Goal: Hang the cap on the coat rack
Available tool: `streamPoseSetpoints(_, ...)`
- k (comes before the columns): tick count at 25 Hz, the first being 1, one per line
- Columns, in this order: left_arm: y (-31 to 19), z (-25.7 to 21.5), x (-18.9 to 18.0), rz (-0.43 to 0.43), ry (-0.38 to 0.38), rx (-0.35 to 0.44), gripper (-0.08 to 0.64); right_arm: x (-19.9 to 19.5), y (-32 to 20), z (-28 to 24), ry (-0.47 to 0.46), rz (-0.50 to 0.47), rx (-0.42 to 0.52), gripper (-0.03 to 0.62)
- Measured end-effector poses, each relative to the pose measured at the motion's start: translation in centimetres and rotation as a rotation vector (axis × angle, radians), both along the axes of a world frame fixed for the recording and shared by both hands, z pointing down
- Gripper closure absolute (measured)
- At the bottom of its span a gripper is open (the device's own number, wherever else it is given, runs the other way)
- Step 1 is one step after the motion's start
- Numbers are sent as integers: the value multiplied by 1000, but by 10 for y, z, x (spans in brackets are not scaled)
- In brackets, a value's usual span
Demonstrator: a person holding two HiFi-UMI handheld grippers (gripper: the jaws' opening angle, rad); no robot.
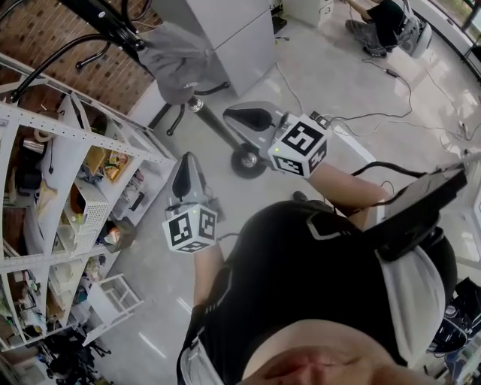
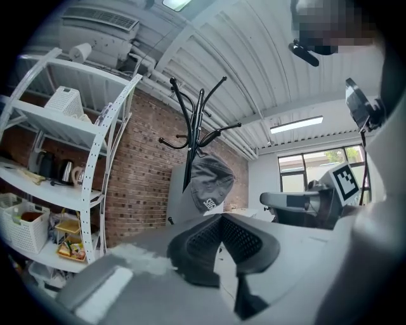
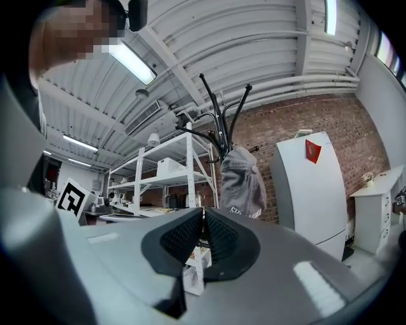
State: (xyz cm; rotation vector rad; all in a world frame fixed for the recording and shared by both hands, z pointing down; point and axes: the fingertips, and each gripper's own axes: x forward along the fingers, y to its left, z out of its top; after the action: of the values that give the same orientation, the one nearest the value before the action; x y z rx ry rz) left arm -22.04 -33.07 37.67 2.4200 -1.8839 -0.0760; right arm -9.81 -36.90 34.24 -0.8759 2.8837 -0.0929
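A grey cap (image 1: 176,64) hangs on a branch of the black coat rack (image 1: 218,124), crown drooping. Both gripper views look up at the cap (image 2: 209,184) (image 3: 244,181) on the rack (image 2: 196,120) (image 3: 219,108), well ahead of the jaws. My left gripper (image 1: 188,159) points at the rack's lower pole; its pads meet at the tips around nothing, shut (image 2: 221,217). My right gripper (image 1: 230,117) is held beside the pole, a little to its right. Its pads stand together with only a thin slit and nothing in them (image 3: 203,212).
A white shelf unit (image 1: 68,150) full of boxes and small items stands on the left by the brick wall. A white cabinet (image 1: 225,37) is behind the rack. The rack's wheeled foot (image 1: 248,159) rests on the floor. Cables (image 1: 406,113) trail right; a person (image 1: 383,22) sits far off.
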Motion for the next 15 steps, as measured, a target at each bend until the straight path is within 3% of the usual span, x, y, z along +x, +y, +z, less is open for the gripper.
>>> streamPoseSetpoints(15, -1, 10, -5, -5, 19, 6, 558, 8, -15, 16, 29, 57, -19, 583)
